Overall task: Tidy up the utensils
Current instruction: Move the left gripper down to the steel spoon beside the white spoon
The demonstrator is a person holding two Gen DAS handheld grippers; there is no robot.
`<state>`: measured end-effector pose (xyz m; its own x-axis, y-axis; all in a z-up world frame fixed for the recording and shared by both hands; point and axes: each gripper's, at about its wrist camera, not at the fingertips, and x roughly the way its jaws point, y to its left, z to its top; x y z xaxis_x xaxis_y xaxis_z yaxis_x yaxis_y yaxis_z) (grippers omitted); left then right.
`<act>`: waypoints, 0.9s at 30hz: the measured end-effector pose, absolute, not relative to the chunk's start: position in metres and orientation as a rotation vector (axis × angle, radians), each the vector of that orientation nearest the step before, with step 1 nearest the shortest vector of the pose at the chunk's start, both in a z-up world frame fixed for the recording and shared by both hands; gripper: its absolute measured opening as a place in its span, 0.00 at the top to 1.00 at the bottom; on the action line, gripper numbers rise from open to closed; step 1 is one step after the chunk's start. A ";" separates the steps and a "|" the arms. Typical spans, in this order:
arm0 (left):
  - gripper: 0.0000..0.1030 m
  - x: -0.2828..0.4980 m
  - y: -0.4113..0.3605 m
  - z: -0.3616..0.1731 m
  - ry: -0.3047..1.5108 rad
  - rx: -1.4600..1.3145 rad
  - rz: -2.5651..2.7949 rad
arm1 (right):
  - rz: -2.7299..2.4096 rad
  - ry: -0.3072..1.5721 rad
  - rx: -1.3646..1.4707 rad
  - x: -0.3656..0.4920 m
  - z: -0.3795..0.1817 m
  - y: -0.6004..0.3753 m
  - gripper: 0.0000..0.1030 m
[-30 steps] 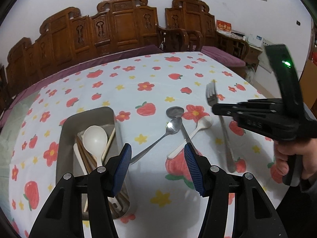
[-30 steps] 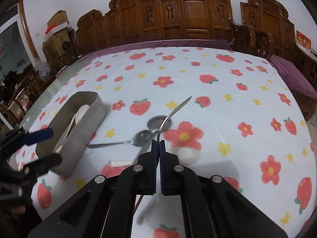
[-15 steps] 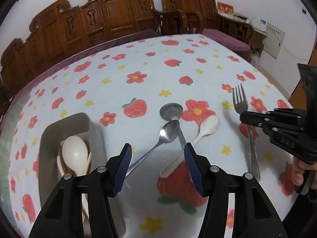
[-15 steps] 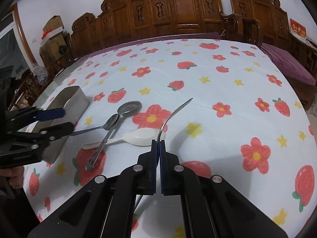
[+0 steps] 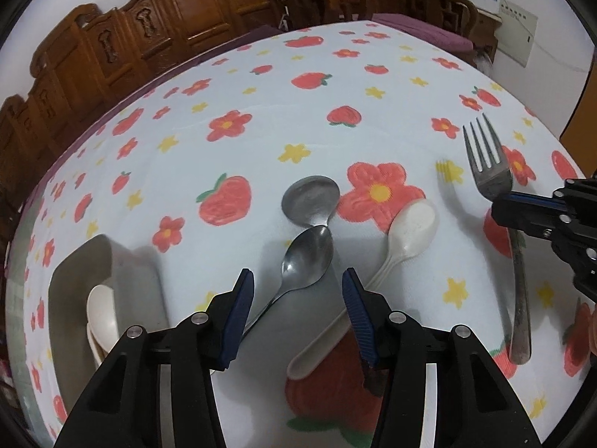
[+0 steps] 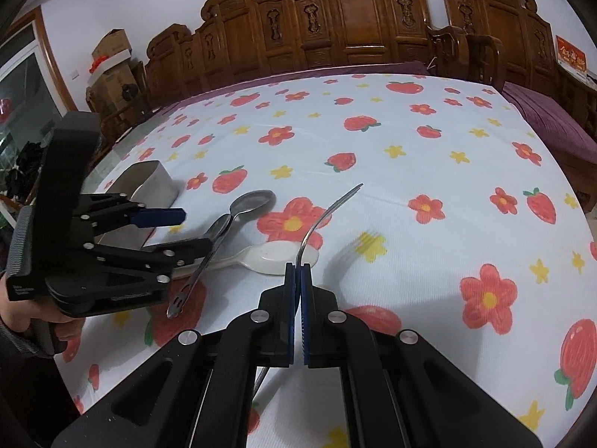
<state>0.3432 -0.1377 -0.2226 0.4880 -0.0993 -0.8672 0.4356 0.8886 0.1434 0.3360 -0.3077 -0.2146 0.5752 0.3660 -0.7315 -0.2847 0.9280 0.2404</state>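
On the flowered cloth near me, my right gripper (image 6: 297, 272) clamps the fork (image 5: 496, 201), my left gripper (image 5: 298, 298), jaws just closing, straddles a steel spoon (image 5: 306, 257) untouched.

A home dining room: a table (image 6: 429, 156) under a strawberry-and-flower cloth, carved wooden chairs (image 6: 358, 26) along the far side, and stacked cardboard boxes (image 6: 112, 63) at far left.
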 end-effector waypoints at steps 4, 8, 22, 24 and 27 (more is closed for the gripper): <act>0.58 0.349 -0.143 -0.223 1.014 0.367 -0.339 | 0.385 0.876 0.102 0.335 -0.214 -0.308 0.97; 0.67 0.355 -0.143 -0.232 1.038 0.354 -0.344 | 0.384 0.881 0.101 0.335 -0.214 -0.308 0.97; 0.91 0.356 -0.138 -0.229 1.031 0.288 -0.366 | 0.388 0.888 0.086 0.334 -0.216 -0.303 0.96; 0.92 0.356 -0.139 -0.228 1.033 0.288 -0.364 | 0.388 0.889 0.086 0.334 -0.216 -0.303 0.96; 0.92 0.356 -0.140 -0.228 1.028 0.288 -0.368 | 0.389 0.891 0.086 0.334 -0.217 -0.303 0.96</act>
<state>0.3562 -0.1398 -0.2275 0.4649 -0.1612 -0.8705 0.4275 0.9020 0.0613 0.3343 -0.3029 -0.2166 0.5637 0.3658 -0.7406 -0.2949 0.9266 0.2332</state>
